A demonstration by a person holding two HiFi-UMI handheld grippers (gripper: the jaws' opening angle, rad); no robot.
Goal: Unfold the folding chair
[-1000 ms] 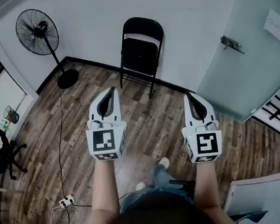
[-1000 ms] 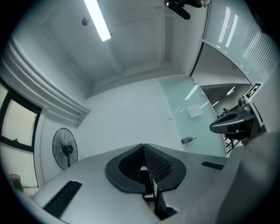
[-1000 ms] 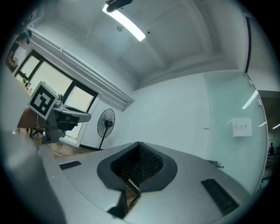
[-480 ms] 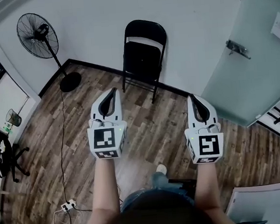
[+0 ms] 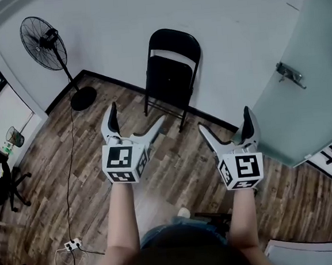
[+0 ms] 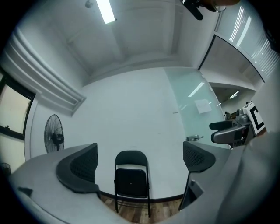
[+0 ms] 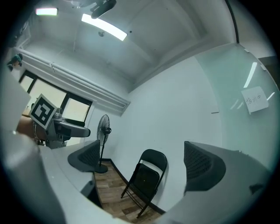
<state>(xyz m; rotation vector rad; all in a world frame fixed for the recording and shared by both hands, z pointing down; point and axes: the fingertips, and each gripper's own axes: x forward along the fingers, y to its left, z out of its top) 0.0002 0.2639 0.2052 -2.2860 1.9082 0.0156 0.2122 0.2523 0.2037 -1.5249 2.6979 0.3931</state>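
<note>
Left gripper (image 5: 137,115) and right gripper (image 5: 224,121) gape empty, well apart from the folded black metal folding chair (image 5: 171,71). Advised: approach squarely, then grip backrest (image 5: 173,40) and seat (image 5: 169,78).

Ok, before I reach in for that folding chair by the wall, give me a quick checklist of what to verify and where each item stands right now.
1. Left gripper open and empty: ok, jaws wide apart, nothing between them.
2. Right gripper open and empty: ok, same.
3. Folding chair folded, upright against the wall: ok.
4. Grippers within touch of the chair: not ok, both are short of it.
5. Floor in front of the chair free of things: ok; the fan stands off to the left.
6. Chair's feet steady on the floor: cannot tell.
</note>
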